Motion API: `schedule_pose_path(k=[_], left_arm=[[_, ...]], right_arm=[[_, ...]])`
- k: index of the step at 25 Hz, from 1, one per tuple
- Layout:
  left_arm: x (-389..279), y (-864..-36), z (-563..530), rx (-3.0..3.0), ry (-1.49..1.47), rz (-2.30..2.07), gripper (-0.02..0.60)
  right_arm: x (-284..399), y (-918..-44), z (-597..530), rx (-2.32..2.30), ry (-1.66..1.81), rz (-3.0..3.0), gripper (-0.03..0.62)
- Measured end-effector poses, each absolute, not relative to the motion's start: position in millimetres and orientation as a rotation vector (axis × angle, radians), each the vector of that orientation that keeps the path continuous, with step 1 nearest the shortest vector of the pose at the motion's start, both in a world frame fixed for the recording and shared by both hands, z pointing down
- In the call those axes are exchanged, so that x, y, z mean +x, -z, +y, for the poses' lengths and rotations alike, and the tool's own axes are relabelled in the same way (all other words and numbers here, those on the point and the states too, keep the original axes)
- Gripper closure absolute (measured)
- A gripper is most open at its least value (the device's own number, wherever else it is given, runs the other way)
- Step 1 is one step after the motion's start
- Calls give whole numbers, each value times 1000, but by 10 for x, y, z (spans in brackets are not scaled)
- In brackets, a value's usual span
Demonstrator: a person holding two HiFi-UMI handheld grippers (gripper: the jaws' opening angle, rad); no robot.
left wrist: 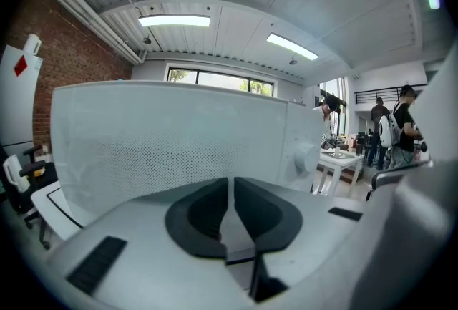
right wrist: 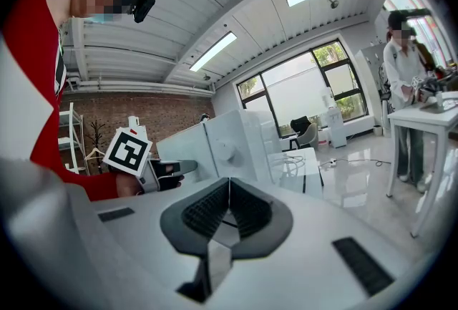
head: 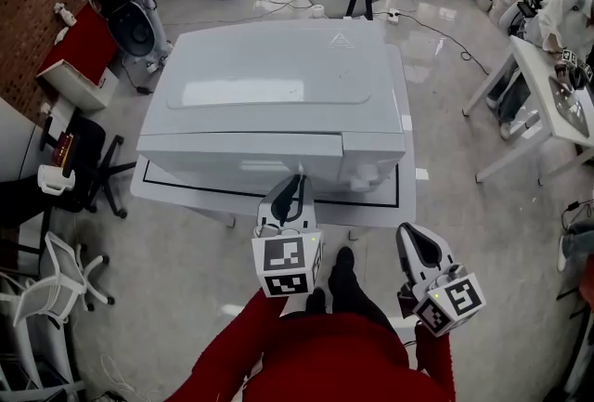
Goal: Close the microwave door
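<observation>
Microwave: I see the microwave (head: pixel 278 84) on the white table (head: pixel 153 189), its front turned toward me.

Door: the door (head: pixel 237 157) lies across the left and middle of the front. From above its face looks level with the control panel (head: pixel 373 159) at its right, and I find no gap along the top edge.

Left tool: the left tool (head: pixel 295 182) is just in front of the door, near the door's right end. Its jaws are pressed together with nothing between them. Its own view is filled by the dotted door window, so it is very near, but I cannot tell whether the tips touch.

Right tool: the right tool (head: pixel 408 231) hangs off to the right, apart from the microwave. Its jaws are pressed together too, and it carries nothing.

Done: I judge the door shut, or all but shut.

Left: at most a last firm push with the left tool to seat the latch, since no view shows me whether it has caught. After that, only drawing the tool away.
</observation>
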State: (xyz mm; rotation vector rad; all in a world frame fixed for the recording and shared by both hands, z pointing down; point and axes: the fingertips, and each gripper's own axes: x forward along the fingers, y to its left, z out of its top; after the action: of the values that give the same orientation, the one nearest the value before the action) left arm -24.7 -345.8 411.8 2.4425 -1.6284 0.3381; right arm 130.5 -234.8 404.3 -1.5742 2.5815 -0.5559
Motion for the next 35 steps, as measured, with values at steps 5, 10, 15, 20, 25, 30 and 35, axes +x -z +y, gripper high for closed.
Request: schedule_pose_path(k=[5,10,15,20,25,30,35], left_arm=[[-229,-4109,-3509,2432,-321,-1650,554],[-225,-4104,-3490,2435,-322,-1656,554],[-228,-4109,-3518,2445,-320,-1657,554],[-144,-3926,-3355,2585,-150,-1428,569],[-161,-3639,-3171,2759,-30,-1236,571],[-235,-3726,-2897,2789,-59,-1143,571],[-281,-3886,-2617,2754,-93,-1116,571]], right_arm=[[1409,-4113,-2336,-1622,556,2592,579],[1439,-4153,-2322,-1635,574,2587,580],[1423,-4160,-2359,-1631,565,2609,579],[1343,-4081,-2373,-1590,529,2646,579],[1195,-3747,-2438,-1486,442,2629,579],[1032,-3718,-2341,-1423,415,2662,579],[890,-3835,-2190,-1395,417,2722,579]])
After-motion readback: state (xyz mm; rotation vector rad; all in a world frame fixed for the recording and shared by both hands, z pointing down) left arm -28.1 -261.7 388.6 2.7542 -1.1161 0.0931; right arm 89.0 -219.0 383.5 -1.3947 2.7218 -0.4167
